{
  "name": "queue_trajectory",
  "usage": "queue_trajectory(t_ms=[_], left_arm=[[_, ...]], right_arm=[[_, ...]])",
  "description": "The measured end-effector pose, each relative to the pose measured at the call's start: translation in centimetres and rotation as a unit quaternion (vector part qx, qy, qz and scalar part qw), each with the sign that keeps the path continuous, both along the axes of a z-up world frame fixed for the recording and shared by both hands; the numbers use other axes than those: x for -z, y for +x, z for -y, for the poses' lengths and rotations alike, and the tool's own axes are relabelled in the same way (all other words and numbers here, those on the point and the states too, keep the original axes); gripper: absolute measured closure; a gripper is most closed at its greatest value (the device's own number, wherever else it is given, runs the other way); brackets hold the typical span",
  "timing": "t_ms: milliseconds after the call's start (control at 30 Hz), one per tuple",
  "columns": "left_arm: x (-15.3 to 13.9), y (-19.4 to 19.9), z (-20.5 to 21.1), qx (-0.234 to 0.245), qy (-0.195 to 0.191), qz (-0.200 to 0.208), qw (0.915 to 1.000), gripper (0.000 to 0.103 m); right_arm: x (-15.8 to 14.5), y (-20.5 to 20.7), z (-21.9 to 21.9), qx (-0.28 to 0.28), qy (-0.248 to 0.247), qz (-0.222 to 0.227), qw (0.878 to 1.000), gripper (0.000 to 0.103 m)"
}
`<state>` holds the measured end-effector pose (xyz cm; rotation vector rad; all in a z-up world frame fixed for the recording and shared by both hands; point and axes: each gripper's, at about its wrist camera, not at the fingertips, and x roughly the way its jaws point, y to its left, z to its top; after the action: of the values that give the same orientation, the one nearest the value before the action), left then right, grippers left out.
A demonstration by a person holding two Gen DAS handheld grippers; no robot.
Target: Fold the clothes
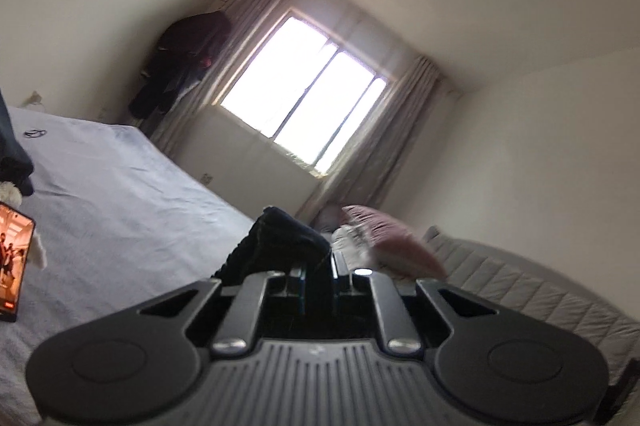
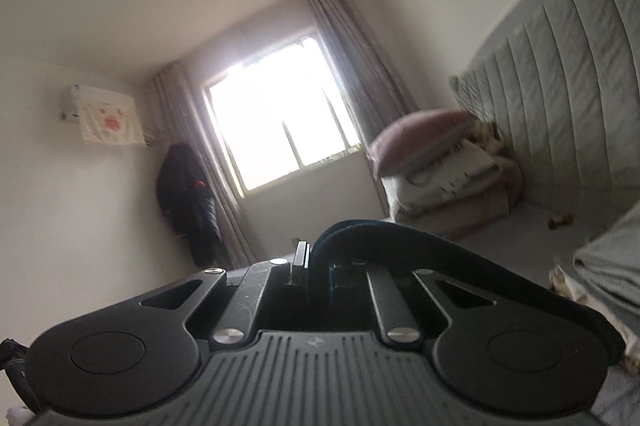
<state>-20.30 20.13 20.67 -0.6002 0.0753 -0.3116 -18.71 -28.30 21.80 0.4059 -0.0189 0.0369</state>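
A dark navy garment (image 1: pixel 276 242) is bunched between the fingers of my left gripper (image 1: pixel 316 266), which is shut on it and held high above the bed, pointing level toward the window. In the right wrist view the same dark garment (image 2: pixel 400 238) loops out of my right gripper (image 2: pixel 316 258) and drapes off to the right over its body; those jaws are shut on the cloth. The rest of the garment hangs below, out of sight. More dark cloth (image 1: pixel 12 153) shows at the left edge of the left wrist view.
A bed with a pale blue sheet (image 1: pixel 120 193) lies below. A phone (image 1: pixel 14 266) with a lit screen rests on it at the left. Pink pillow and folded bedding (image 2: pixel 432 161) sit by the grey padded headboard (image 2: pixel 560 85). Window (image 1: pixel 304 97), curtains, hanging dark coat (image 2: pixel 188 201).
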Motion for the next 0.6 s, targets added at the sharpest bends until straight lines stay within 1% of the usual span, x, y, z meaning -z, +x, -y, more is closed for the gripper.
queue_trajectory(t_ms=[67, 133, 233, 400, 600], left_arm=[[-0.3, -0.7, 0.1, 0.005, -0.002, 0.005, 1.0000, 0.092], [-0.4, -0.8, 0.2, 0.005, -0.001, 0.001, 1.0000, 0.091], [0.7, 0.2, 0.0, 0.000, -0.007, -0.020, 0.9998, 0.091], [4.5, 4.6, -0.8, -0.032, -0.019, -0.072, 0.9967, 0.091], [8.9, 12.4, -1.7, -0.077, -0.039, -0.134, 0.9872, 0.091]], right_arm=[[-0.9, -0.4, 0.2, -0.003, 0.000, 0.004, 1.000, 0.094], [-1.3, -0.2, 0.2, -0.004, -0.003, -0.004, 1.000, 0.094], [-0.9, 1.3, 0.2, -0.003, -0.012, -0.029, 1.000, 0.093], [2.1, 5.7, -0.2, 0.000, -0.018, -0.090, 0.996, 0.093], [6.3, 13.7, -1.0, 0.009, -0.025, -0.165, 0.986, 0.093]])
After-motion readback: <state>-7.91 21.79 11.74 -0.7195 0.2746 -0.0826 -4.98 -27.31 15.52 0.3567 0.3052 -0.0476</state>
